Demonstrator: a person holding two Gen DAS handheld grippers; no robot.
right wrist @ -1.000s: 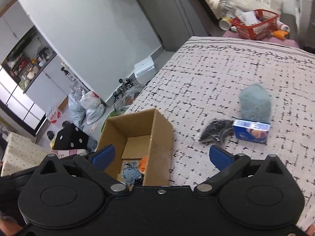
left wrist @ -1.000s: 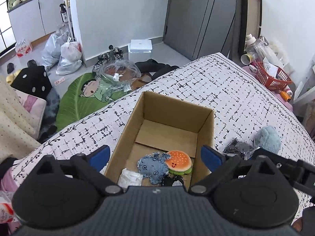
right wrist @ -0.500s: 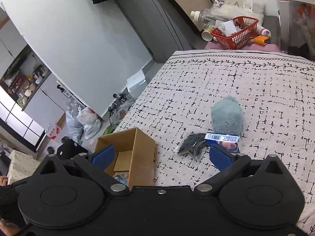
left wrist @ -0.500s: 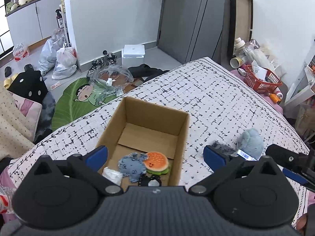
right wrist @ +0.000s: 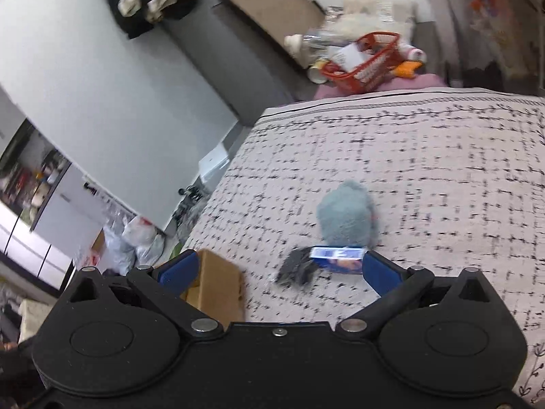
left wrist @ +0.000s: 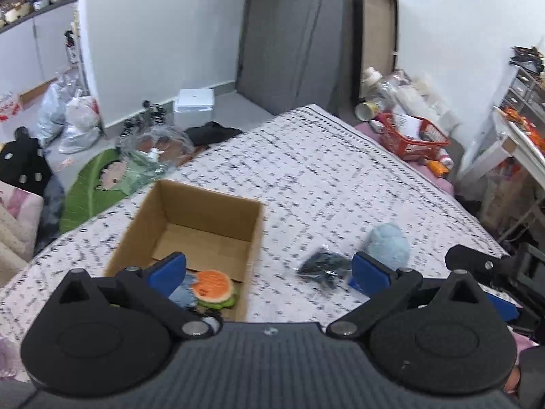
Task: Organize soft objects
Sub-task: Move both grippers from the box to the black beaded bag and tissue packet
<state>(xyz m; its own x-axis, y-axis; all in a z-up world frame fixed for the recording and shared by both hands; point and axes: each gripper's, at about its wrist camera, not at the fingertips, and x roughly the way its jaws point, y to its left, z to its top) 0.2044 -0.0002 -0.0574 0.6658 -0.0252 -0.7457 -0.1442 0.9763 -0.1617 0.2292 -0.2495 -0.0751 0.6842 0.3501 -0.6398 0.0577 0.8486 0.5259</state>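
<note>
An open cardboard box (left wrist: pixel 204 211) stands on the patterned bed cover (left wrist: pixel 323 170). Inside it lie a burger plush (left wrist: pixel 213 286) and a blue-grey plush (left wrist: pixel 180 294). To the box's right lie a black packet (left wrist: pixel 322 266) and a fluffy light-blue plush (left wrist: pixel 390 245). My left gripper (left wrist: pixel 269 272) is open and empty, above the box's near right corner. In the right wrist view my right gripper (right wrist: pixel 277 269) is open and empty, just short of the black packet (right wrist: pixel 294 269), a small blue carton (right wrist: pixel 339 257) and the light-blue plush (right wrist: pixel 345 218). The box corner (right wrist: pixel 214 286) shows at left.
A red basket (left wrist: pixel 412 136) with bottles stands past the bed's far right corner. Floor clutter lies left of the bed: plastic bags (left wrist: pixel 73 119), a green leaf mat (left wrist: pixel 92 187), a white box (left wrist: pixel 194 107). A grey wardrobe (left wrist: pixel 293 34) stands behind.
Both grippers have swung to the right and pulled back. The box has slid left in both views, and the light-blue plush and packet now sit nearer the centre. Both jaws stay open.
</note>
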